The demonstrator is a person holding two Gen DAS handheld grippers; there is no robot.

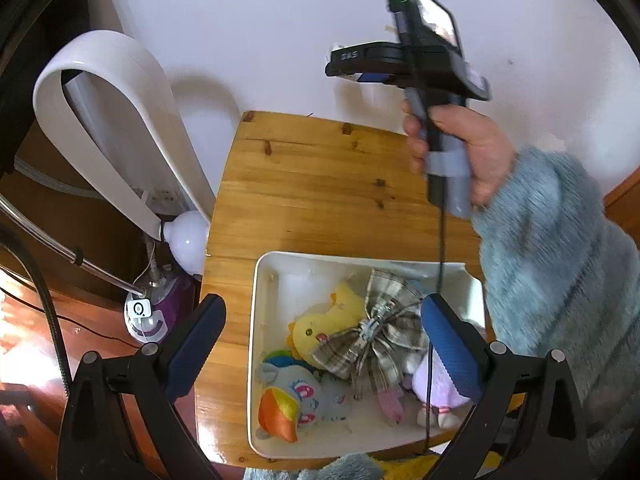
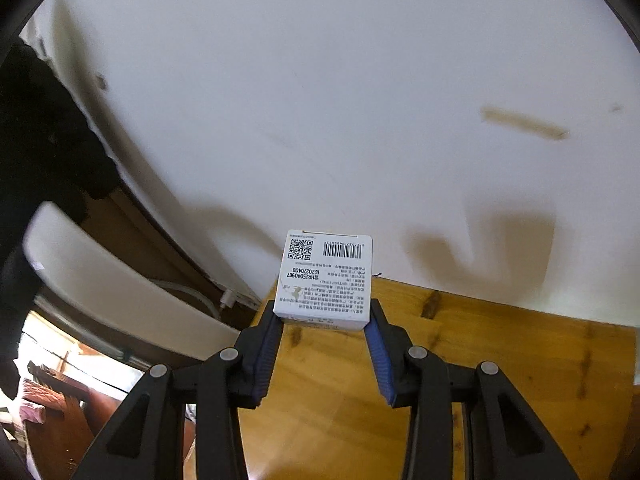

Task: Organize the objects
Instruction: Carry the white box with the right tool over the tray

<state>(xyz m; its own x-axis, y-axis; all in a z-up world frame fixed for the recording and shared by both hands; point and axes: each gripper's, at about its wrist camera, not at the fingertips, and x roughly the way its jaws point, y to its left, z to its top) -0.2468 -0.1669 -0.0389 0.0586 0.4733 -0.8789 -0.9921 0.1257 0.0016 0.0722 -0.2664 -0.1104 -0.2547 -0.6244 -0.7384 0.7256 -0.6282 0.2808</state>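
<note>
My right hand-held gripper [image 2: 325,322] squeezes a small white cardboard box [image 2: 325,278] up above the wooden tabletop [image 2: 500,360]. My left hand-held gripper [image 1: 322,344] is wide open, holding nothing, over the white plastic bin [image 1: 256,344] of soft toys. The grip looks thin, so I think the box could slip and fall.

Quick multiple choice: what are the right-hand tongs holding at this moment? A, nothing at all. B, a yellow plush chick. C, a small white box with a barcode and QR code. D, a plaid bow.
C: in the right wrist view the right tongs are shut on the small white box, its printed barcode and QR code facing the camera, above the wooden table.
</note>
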